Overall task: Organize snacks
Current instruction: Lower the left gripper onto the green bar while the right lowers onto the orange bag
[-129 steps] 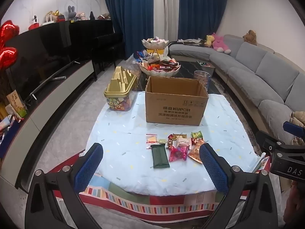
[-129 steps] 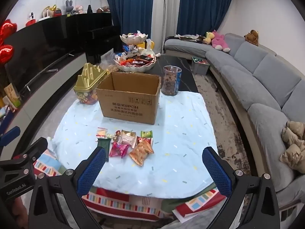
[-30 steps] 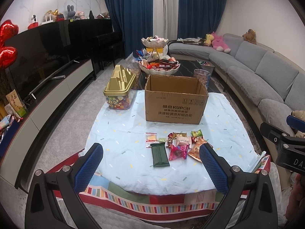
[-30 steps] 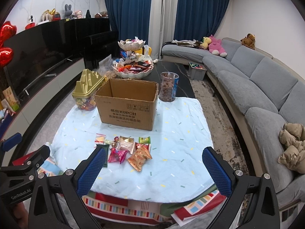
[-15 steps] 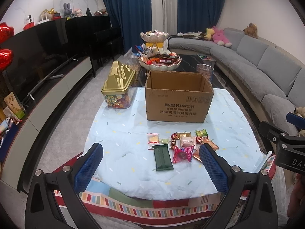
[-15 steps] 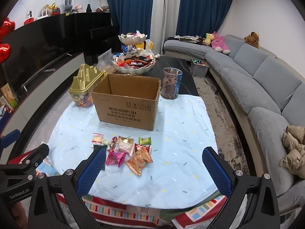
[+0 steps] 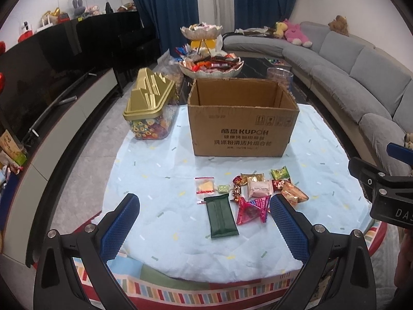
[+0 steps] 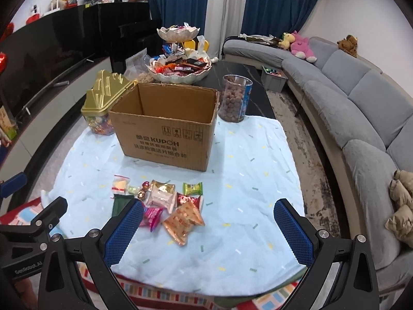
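Cardboard box (image 7: 242,118) sits at twelve o'clock beyond the loose snacks (image 7: 247,193); both the left gripper (image 7: 204,224) and right gripper (image 8: 209,230) gape wide and empty, so lower squarely over one packet, pinching its middle.

Dark green packet (image 8: 121,204) partly hidden behind right tool's finger (image 8: 124,235), small print on cardboard box (image 7: 242,121) unreadable

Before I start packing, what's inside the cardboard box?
The cardboard box is open; only bare inner walls show in both views. Its front wall hides the floor, so nothing can be confirmed there.
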